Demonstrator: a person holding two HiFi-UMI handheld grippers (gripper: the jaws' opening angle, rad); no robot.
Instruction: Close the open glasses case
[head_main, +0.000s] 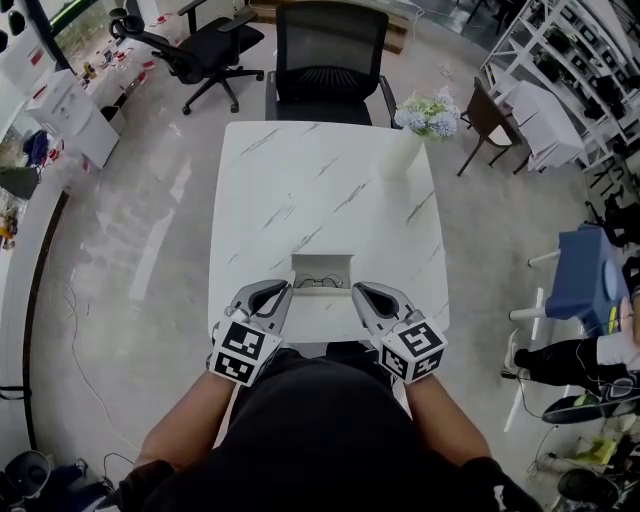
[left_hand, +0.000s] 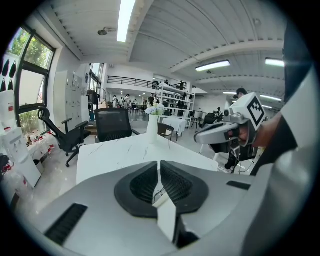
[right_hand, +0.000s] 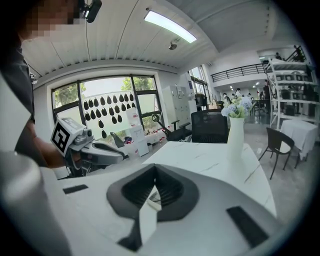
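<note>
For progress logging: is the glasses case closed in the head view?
No, the glasses case lies open at the near edge of the table, with its inside showing.

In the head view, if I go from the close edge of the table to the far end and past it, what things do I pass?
Open glasses case → white vase of flowers → black chair behind the table.

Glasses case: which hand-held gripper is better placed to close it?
Near tie; left, marginally. The left hand-held gripper and right hand-held gripper flank the open glasses case at the near edge of the table, both with jaws together; the left tip looks slightly closer to the case's side.
</note>
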